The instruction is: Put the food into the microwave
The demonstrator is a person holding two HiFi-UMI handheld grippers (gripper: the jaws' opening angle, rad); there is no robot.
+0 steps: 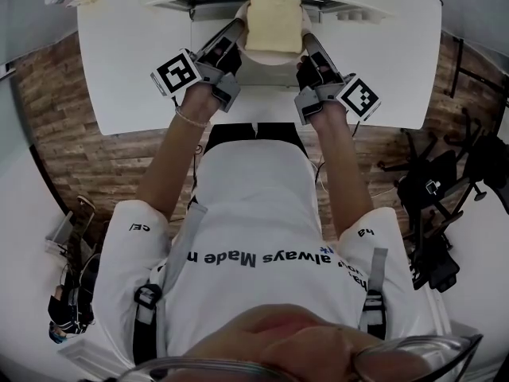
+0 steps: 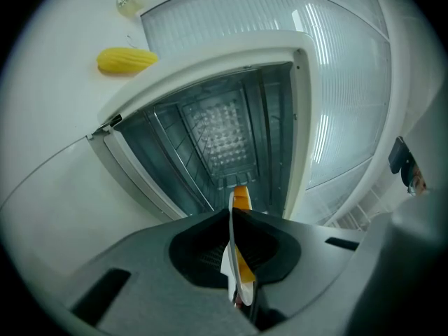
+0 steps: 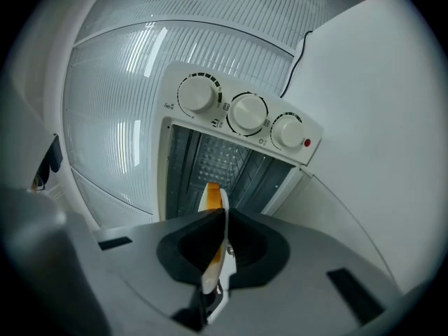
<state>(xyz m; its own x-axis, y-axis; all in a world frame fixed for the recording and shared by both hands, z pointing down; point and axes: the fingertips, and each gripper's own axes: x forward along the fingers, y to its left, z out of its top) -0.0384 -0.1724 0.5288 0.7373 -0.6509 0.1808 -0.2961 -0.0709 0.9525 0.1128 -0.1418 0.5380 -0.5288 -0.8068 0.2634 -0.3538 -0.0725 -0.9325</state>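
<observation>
Plate [image 1: 269, 57] in left tool [image 2: 232, 215], right tool [image 3: 222, 217]

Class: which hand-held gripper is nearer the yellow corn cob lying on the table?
Left. The left hand-held gripper grips the plate at its left edge, the side where the corn cob lies; the right hand-held gripper grips the opposite edge, farther away.
</observation>
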